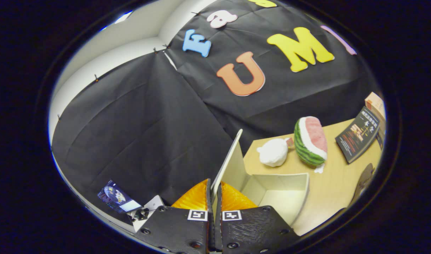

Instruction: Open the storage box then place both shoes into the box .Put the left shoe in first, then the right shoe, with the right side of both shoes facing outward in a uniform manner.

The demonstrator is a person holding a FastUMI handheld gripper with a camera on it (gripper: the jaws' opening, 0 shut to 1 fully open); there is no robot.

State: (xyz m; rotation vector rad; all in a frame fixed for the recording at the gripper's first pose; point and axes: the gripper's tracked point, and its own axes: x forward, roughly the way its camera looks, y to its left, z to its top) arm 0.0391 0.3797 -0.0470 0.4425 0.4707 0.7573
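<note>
1. The hand-held gripper [214, 197] pinches the raised lid [228, 158] by its edge.
2. The open box [282, 195] sits at the fingers' 2 o'clock, on the counter [328, 190].
3. A toy watermelon slice [310, 141] lies beyond the box, at 1 o'clock.

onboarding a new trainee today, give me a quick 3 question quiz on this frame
1. True or false: the gripper is shut on the box lid.
2. What lies inside the box? A) both shoes B) one shoe C) nothing in the part that shows
3. Which toy stands beyond the box, between the white plush and the booklet?

Key: 1. True, both fingers pinch the raised lid. 2. C. 3. The watermelon slice.
</note>
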